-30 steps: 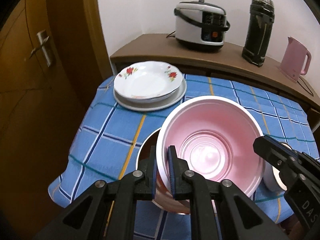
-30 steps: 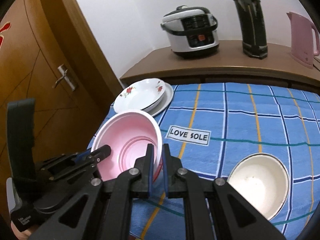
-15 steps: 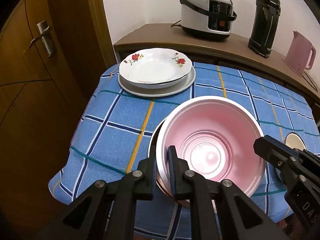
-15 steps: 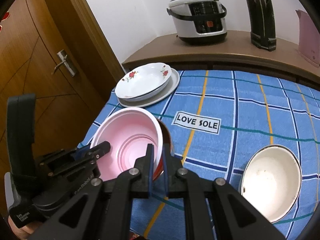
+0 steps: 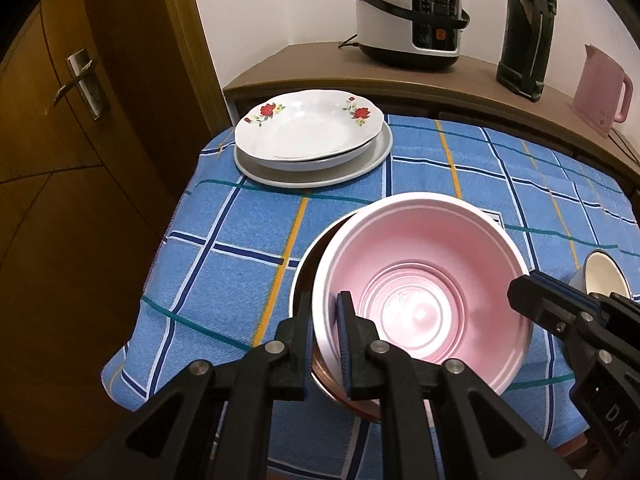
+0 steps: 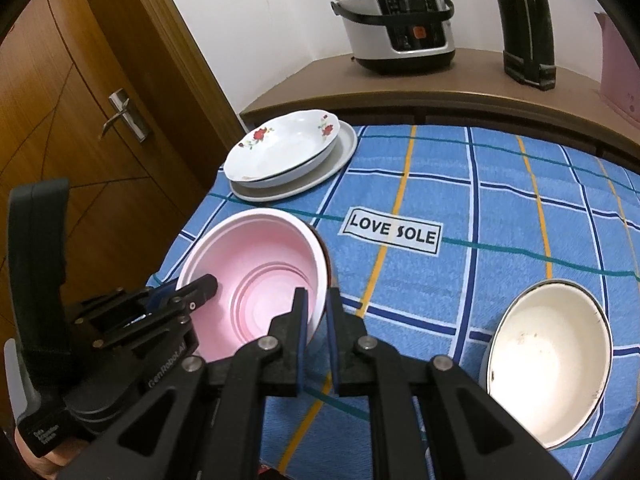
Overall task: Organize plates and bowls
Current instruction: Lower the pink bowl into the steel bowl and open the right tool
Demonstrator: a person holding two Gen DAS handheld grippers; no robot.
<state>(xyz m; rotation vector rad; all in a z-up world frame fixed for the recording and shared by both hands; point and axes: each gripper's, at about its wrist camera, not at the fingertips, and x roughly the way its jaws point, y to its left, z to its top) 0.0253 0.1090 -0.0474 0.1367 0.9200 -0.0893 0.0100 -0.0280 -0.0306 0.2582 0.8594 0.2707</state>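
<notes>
A pink bowl (image 5: 420,284) sits nested in a dark brown bowl (image 5: 306,264) near the front left of the blue checked tablecloth (image 5: 240,240). My left gripper (image 5: 324,320) is shut on the pink bowl's near rim. My right gripper (image 6: 316,312) is shut on the rim of the same pink bowl (image 6: 256,264) at its right side; it shows in the left wrist view (image 5: 560,300). A flowered white dish (image 5: 308,128) rests on a grey plate (image 5: 376,156) at the far left. A cream enamel bowl (image 6: 548,364) stands at the front right.
A rice cooker (image 5: 408,20), a black flask (image 5: 524,32) and a pink kettle (image 5: 600,88) stand on the wooden counter (image 5: 460,80) behind the table. A wooden door (image 5: 60,160) is to the left. A "LOVE SOLE" label (image 6: 394,232) is on the cloth.
Both grippers have moved the pink bowl down into the brown bowl while holding its rim. The views have tilted to show more of the table and counter.
</notes>
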